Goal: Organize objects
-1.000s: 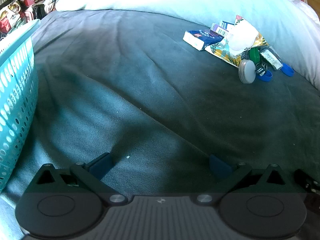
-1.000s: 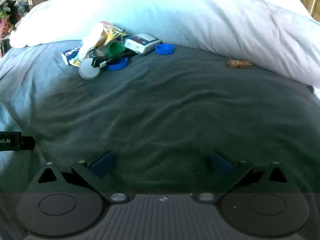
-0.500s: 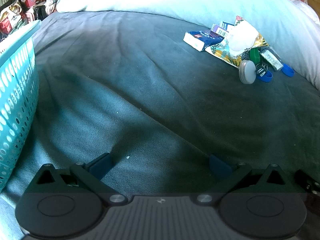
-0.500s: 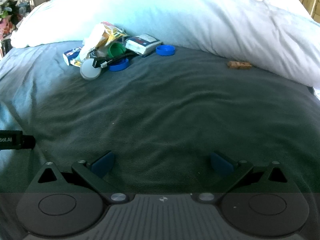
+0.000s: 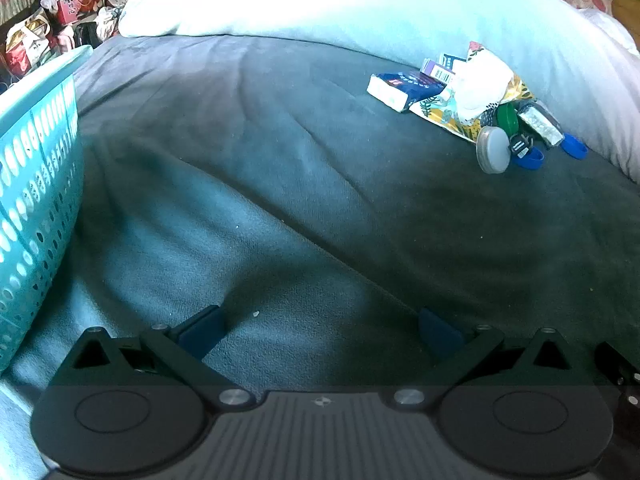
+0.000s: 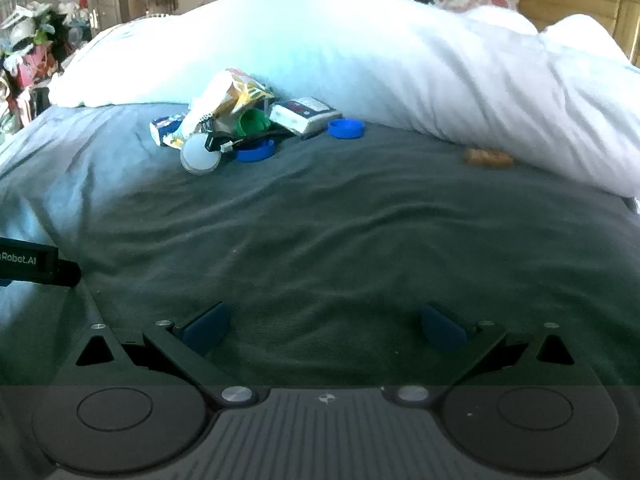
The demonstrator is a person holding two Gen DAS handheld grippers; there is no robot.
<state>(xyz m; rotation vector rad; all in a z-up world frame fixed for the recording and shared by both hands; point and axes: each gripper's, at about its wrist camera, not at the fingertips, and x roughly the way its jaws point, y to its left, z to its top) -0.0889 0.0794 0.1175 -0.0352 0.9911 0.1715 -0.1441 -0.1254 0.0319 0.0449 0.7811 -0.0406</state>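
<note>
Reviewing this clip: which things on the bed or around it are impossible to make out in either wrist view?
- Teal basket, left wrist view: cut off by the left edge, its inside unseen.
- Pile of objects, both views: items overlap; box labels too small to read.
- Small brown item, right wrist view: too blurred to identify.
- Room clutter: small, blurred.

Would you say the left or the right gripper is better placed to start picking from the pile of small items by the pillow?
Probably the right gripper: open and empty, it faces the pile nearly head-on. The left gripper, also open, sees it far off to its right, with the teal basket beside it.
</note>
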